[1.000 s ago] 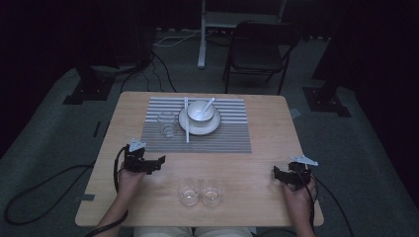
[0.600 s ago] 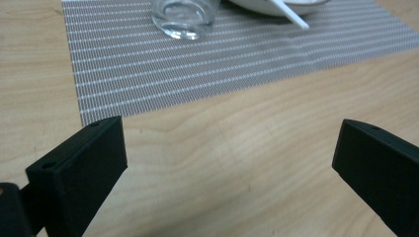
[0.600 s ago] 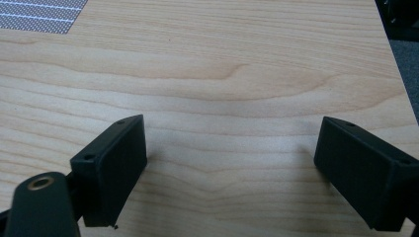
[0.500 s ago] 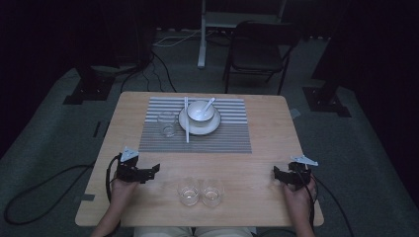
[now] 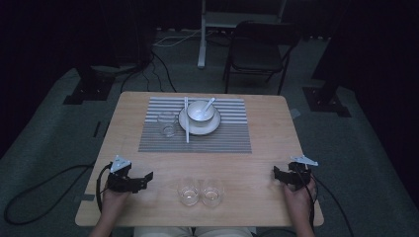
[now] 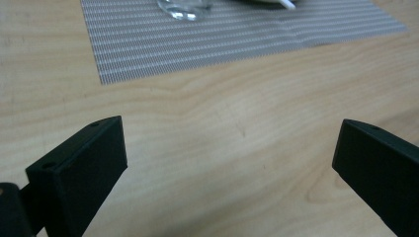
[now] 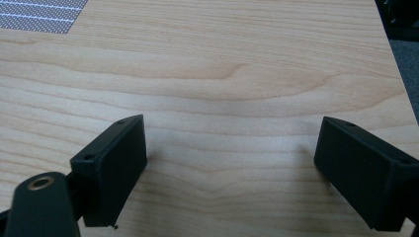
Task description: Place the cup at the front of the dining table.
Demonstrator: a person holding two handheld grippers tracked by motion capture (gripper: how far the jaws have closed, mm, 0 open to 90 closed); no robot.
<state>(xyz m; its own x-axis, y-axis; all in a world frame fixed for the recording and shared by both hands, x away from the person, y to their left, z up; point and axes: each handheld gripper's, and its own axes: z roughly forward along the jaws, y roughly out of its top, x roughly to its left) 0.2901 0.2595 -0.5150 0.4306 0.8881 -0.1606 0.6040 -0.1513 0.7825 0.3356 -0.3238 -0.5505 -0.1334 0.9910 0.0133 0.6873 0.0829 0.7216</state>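
Note:
My left gripper point(image 5: 146, 176) rests low at the table's front left, open, its jaws wide apart over bare wood point(image 6: 232, 163). At the front right my right gripper point(image 5: 275, 174) is also open, nothing between its jaws point(image 7: 232, 163). Two small clear glasses point(image 5: 189, 194) point(image 5: 212, 193) stand side by side at the front middle, between the grippers. A striped grey placemat point(image 5: 232, 140) point(image 6: 247, 39) lies at the far middle, carrying a white bowl with a spoon point(image 5: 200, 111) on a white plate point(image 5: 210, 127), a pair of chopsticks point(image 5: 187, 126) and a clear glass point(image 5: 167, 123) point(image 6: 184, 8).
The wooden table point(image 5: 267, 148) stands on a dark carpet. A black chair point(image 5: 257, 52) and a white stand point(image 5: 202, 34) are behind it. Cables point(image 5: 44, 197) trail on the floor at the left. Black stand bases sit at both far sides.
My left gripper has drawn back toward the table's front left edge and lower. The right gripper has stayed where it was.

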